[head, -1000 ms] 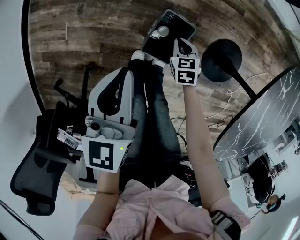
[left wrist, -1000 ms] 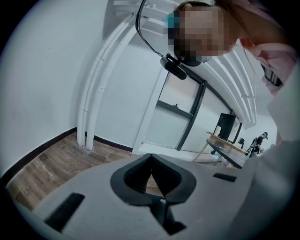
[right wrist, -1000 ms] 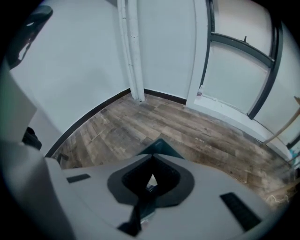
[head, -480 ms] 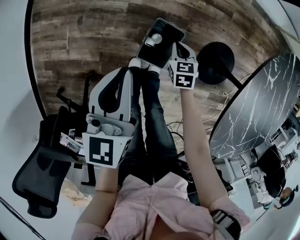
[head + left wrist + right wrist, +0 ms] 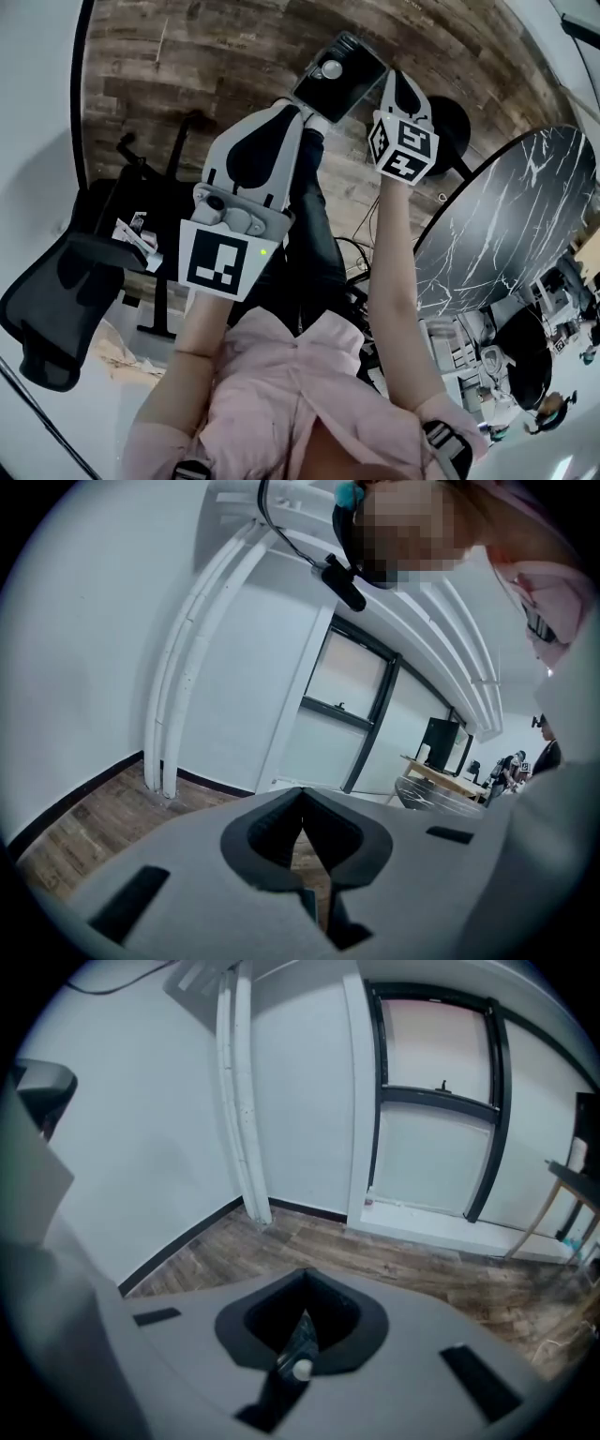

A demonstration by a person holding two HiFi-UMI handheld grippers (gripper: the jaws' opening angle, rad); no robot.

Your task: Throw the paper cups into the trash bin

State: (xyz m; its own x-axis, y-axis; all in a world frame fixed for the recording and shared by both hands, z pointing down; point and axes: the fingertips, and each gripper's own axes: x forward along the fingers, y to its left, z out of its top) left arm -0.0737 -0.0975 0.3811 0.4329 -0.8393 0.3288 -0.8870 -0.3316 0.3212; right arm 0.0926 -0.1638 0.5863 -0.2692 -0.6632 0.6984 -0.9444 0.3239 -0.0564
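The fingers of the left gripper (image 5: 302,822) were pressed together on nothing, and those of the right gripper (image 5: 302,1305) likewise. Both were shut and empty, held out in front of the person, probably because no cup was in hand to carry. Below them the black trash bin (image 5: 352,70) stood on the wooden floor (image 5: 169,75). A pale round thing (image 5: 331,68) at its top may have been a paper cup, though I could not tell.

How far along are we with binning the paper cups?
Done: a pale round object, probably a paper cup, lies in the black trash bin. In hand: nothing; left gripper and right gripper are both shut and empty. Left: no other cup shows in any view, so the job may be finished.
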